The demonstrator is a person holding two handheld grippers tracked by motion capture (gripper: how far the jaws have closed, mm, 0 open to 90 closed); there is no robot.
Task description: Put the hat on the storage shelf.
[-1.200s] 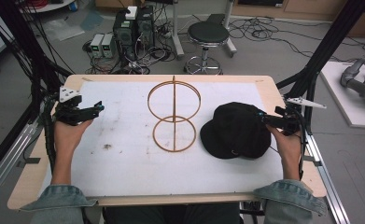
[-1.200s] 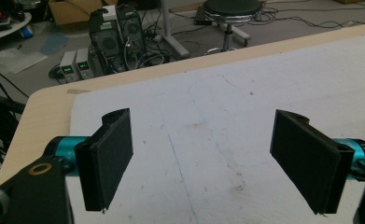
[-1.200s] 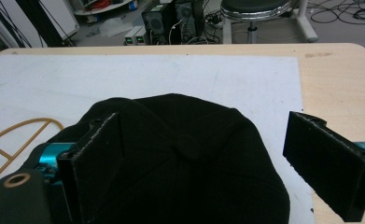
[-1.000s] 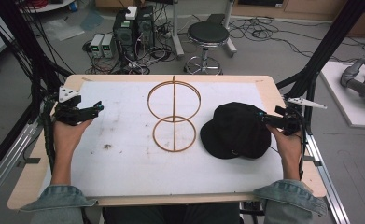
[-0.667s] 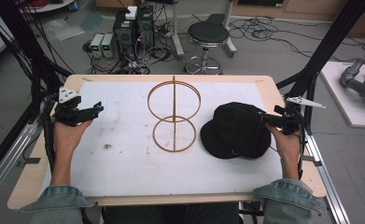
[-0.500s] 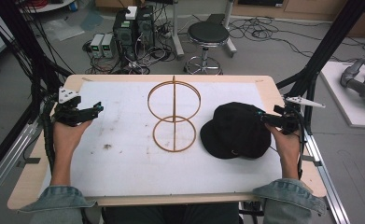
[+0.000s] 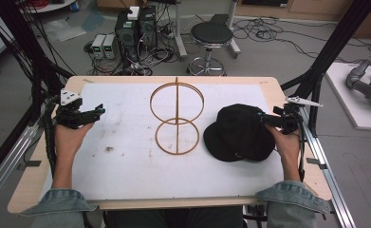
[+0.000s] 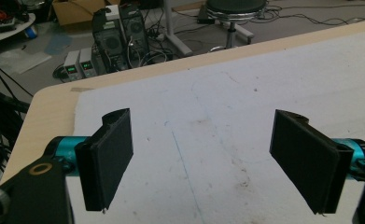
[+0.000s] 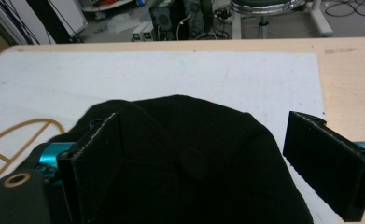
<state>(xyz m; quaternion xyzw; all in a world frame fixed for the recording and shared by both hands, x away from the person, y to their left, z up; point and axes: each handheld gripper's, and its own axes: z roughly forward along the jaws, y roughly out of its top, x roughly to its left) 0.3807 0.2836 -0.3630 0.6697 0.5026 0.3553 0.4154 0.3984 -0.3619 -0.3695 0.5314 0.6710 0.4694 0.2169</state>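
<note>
A black cap (image 7: pixel 240 131) lies crown up on the white mat, right of centre. My right gripper (image 7: pixel 263 118) hovers at the cap's right edge, jaws wide open, the cap's crown (image 9: pixel 189 154) rising between them. A wooden stand made of two rings on a post (image 7: pixel 176 118) stands at the mat's middle. My left gripper (image 7: pixel 97 112) is held at the mat's left side, open, with bare mat (image 8: pixel 203 140) between its jaws.
The white mat (image 7: pixel 126 166) covers most of the wooden table (image 7: pixel 31 180). Black frame struts rise at both table sides. Beyond the far edge are a stool (image 7: pixel 211 35), computer boxes (image 7: pixel 135 26) and floor cables.
The right gripper has edged slightly left toward the cap. The left gripper stays where it was.
</note>
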